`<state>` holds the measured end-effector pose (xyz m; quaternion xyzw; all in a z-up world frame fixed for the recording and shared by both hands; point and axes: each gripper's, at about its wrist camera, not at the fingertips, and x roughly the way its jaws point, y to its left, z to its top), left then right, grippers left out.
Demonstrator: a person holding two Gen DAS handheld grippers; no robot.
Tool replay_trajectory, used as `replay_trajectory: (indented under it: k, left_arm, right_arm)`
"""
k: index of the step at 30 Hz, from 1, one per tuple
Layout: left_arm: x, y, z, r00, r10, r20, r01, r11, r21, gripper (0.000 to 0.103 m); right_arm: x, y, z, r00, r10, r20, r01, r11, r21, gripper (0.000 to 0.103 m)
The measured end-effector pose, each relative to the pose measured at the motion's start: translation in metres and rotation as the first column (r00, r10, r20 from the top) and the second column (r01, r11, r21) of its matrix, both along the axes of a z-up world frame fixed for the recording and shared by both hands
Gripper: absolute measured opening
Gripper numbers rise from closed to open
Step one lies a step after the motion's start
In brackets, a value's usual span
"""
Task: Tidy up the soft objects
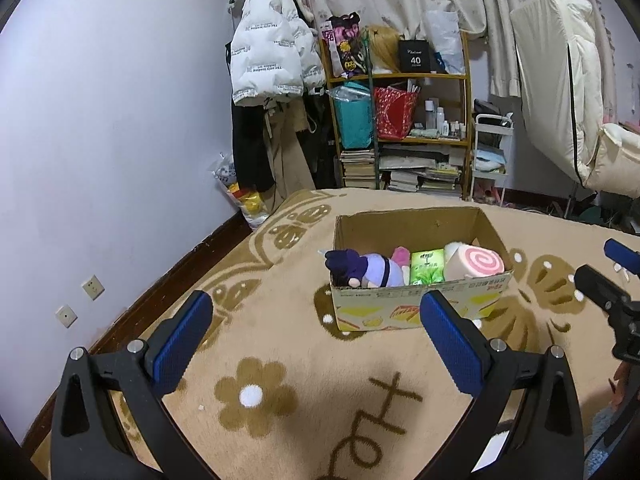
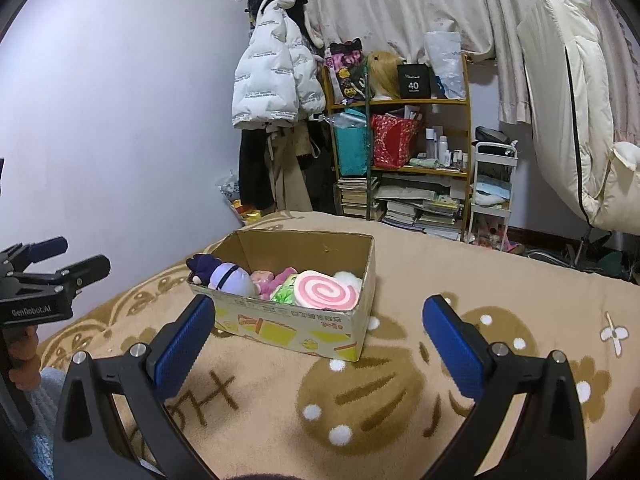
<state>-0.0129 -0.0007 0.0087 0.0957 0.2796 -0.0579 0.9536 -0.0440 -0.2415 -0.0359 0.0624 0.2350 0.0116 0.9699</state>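
Observation:
An open cardboard box (image 1: 420, 308) (image 2: 288, 328) stands on the beige patterned blanket. Inside lie a purple plush doll (image 1: 368, 270) (image 2: 228, 278), a pink plush toy (image 1: 401, 257) (image 2: 276, 278), a green tissue pack (image 1: 428, 266) (image 2: 285, 292) and a pink swirl roll cushion (image 1: 476, 262) (image 2: 326, 290). My left gripper (image 1: 316, 308) is open and empty, in front of the box. My right gripper (image 2: 318, 312) is open and empty, in front of the box. Each gripper shows at the edge of the other's view, the right one (image 1: 616, 276) and the left one (image 2: 60, 264).
The blanket (image 1: 280, 360) (image 2: 400, 400) covers the surface around the box. Behind stand a wooden shelf (image 1: 400, 120) (image 2: 400, 140) with bags and books, hanging coats (image 1: 272, 48), a white cart (image 2: 492, 188) and a cream chair (image 2: 580, 120). A wall runs along the left.

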Motion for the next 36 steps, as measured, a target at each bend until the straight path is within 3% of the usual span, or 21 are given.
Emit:
replay_trajectory:
  k: [36]
  left_arm:
    - [-0.0012,0.0000,-0.0008,1.000,-0.004,0.013,0.003,1.000,0.016,0.102]
  right_arm:
    - [-0.0015,-0.0089,-0.0048,1.000,-0.010,-0.008,0.010,1.000,0.008,0.103]
